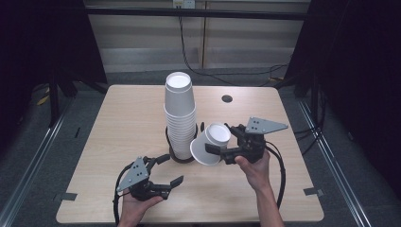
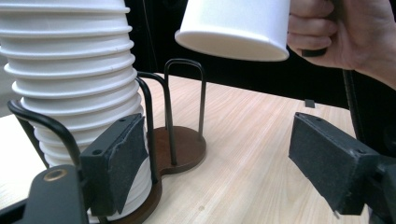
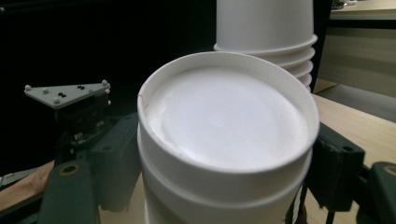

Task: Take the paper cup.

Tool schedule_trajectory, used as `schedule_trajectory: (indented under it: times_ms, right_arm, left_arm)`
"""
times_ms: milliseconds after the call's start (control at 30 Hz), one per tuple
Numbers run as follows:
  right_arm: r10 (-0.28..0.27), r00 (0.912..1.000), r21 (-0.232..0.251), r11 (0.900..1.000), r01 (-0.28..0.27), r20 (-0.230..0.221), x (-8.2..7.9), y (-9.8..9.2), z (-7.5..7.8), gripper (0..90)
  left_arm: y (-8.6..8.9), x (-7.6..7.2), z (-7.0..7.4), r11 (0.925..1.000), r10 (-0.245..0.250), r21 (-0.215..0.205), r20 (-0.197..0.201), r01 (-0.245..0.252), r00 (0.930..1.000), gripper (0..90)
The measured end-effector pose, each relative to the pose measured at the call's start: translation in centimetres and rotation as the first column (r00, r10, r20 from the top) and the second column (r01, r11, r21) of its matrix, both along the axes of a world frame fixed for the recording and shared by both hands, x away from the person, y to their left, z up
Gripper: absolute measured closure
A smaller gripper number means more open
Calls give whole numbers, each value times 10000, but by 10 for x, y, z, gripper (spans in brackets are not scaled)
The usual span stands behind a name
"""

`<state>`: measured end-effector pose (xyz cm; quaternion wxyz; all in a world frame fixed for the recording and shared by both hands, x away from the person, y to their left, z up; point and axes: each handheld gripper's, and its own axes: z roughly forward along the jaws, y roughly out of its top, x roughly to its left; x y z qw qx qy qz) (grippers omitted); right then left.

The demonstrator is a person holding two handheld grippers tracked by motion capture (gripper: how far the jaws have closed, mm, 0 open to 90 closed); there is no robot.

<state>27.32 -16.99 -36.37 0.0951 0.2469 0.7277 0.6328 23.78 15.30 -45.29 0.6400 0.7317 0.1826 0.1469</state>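
1. A pale wooden tabletop [image 1: 123, 118] stands on grey floor, with dark curtains on both sides.
2. The base of the cup stack [image 1: 179, 113] is hidden by its black wire holder [image 1: 176, 153].
3. A white paper cup [image 1: 211, 143], apparently two nested, hangs tilted beside the stack, clamped in the right gripper [image 1: 222, 150].
4. The left gripper [image 1: 166, 171] gapes wide, holding nothing.

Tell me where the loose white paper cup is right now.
In the high view, the white paper cup sits tilted in the right gripper, right of centre, beside the tall white cup stack on its holder.
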Motion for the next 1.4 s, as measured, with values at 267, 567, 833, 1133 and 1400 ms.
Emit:
schedule_trajectory:
  times_ms: [267, 567, 833, 1133, 1400]
  right_arm:
    - [236, 9997, 110, 9997, -235, -67, -8, 7, -14, 229]
    - [396, 9979, 400, 9985, -375, -513, -11, 14, -34, 229]
    - [759, 9957, 218, 9970, -748, -539, -16, 24, -39, 229]
    - [1213, 9903, 237, 9925, -1200, -684, -18, 36, -43, 229]
    - [1419, 9862, 466, 9893, -1383, -855, -21, 44, -54, 229]
  left_arm:
    - [-2, -3, 1, 9998, -195, -71, 137, 196, 9997, 161]
    - [-6, -3, -2, 9989, -469, 75, -124, 470, 9988, 161]
    - [-6, -3, -1, 9970, -767, -93, -115, 766, 9970, 158]
    - [-11, -3, 0, 9941, -1061, -217, -97, 1059, 9943, 154]
    - [-21, 0, -2, 9887, -1490, 119, -264, 1493, 9885, 123]
